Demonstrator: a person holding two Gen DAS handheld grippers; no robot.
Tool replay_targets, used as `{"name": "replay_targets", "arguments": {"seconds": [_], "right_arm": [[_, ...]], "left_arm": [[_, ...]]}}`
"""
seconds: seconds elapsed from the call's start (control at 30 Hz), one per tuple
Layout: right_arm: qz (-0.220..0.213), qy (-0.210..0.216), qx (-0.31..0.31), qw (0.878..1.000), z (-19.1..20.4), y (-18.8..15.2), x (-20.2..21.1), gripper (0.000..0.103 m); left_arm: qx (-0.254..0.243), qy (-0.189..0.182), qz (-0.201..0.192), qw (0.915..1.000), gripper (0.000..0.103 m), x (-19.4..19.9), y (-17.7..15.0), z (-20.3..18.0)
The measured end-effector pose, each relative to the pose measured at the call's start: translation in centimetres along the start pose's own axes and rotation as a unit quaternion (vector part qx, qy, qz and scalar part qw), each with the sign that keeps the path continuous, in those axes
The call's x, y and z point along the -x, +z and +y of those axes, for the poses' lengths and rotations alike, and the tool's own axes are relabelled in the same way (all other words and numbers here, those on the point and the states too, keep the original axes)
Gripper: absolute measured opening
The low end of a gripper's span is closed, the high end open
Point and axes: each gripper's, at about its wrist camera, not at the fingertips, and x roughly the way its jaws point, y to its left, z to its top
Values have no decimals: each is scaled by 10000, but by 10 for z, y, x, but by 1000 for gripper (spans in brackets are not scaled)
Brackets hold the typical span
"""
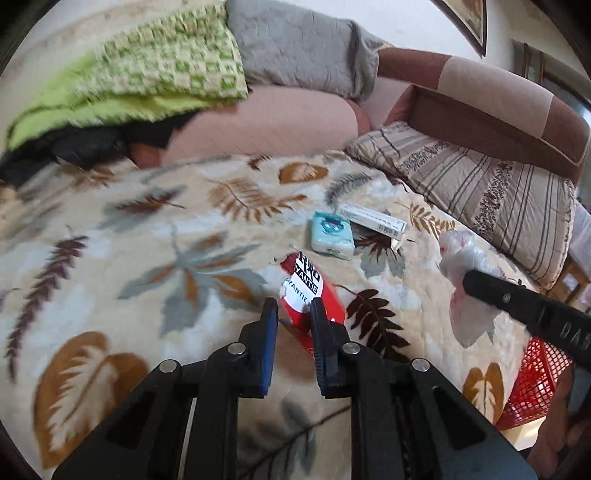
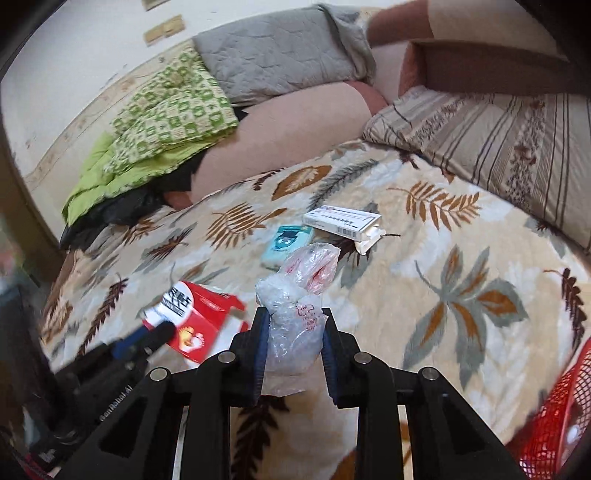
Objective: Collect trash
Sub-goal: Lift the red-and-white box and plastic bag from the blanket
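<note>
Basket [image 2: 554, 424] of red plastic mesh at the lower right edge of both views, beside the leaf-patterned blanket [image 1: 147, 258] that covers the bed. Only part of its wall in frame; contents not readable through the mesh.

Right gripper [image 2: 291, 325]: jaws clamped on a crumpled clear plastic bag [image 2: 295, 317] with red print, held up off the blanket, the bag bulging above and below the blue pads.

Left gripper [image 1: 293, 314]: jaws narrowly apart with the near end of a red carton [image 1: 314, 295] between them. One side of the carton passes behind the right-hand finger, so cannot tell whether truly gripped or only straddled. Carton tilted, its white label with black lettering facing up.

Further out on the blanket, untouched: a teal tissue pack [image 1: 331, 236] and, just beside it, a long white box [image 1: 373, 218] with a barcode and an open end flap. Both well apart from the basket.

At the head of the bed, a striped pillow [image 1: 480, 192]; along the back, a grey quilted cushion [image 1: 295, 48] and a green checked quilt [image 1: 166, 70] heaped over dark cloth.

Only in the left wrist view: the right gripper from the side, the bag hanging at its tip above the blanket near the basket; also a corner of a framed picture [image 1: 469, 18] on the wall. Only in the right wrist view: the carton's red side panel with a foot-shaped emblem, and the left gripper's tip, blurred, against the carton's label.
</note>
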Motion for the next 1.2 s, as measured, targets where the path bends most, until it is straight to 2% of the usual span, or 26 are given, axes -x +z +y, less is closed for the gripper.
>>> {"name": "replay_targets", "arguments": {"seconds": [0.13, 0.23, 0.37, 0.47, 0.67, 0.9, 1.1, 1.2], "right_arm": [[-8, -30, 432, 9991, 18, -8, 1, 28], [-9, -84, 577, 9983, 23, -8, -5, 28], [80, -91, 459, 9989, 21, -6, -12, 28], [119, -148, 488, 9986, 19, -7, -14, 28], [134, -200, 311, 9992, 8, -5, -15, 28], [207, -216, 247, 9992, 3, -4, -18, 28], [127, -217, 345, 9991, 8, -5, -14, 28], [5, -210, 498, 9985, 14, -6, -10, 28]], "left_arm": [[-196, 160, -169, 9995, 17, 25, -14, -8], [-272, 268, -179, 9991, 17, 27, -17, -9], [-224, 251, -143, 9993, 17, 21, -18, -7], [-212, 94, -124, 9997, 17, 14, -18, -8], [-472, -74, -68, 9988, 19, 0, -16, -23], [-434, -31, -51, 9990, 21, -7, -15, -20], [-480, 265, -536, 9971, 13, 13, -13, -20], [-372, 512, -752, 9952, 13, 21, -10, -14]]}}
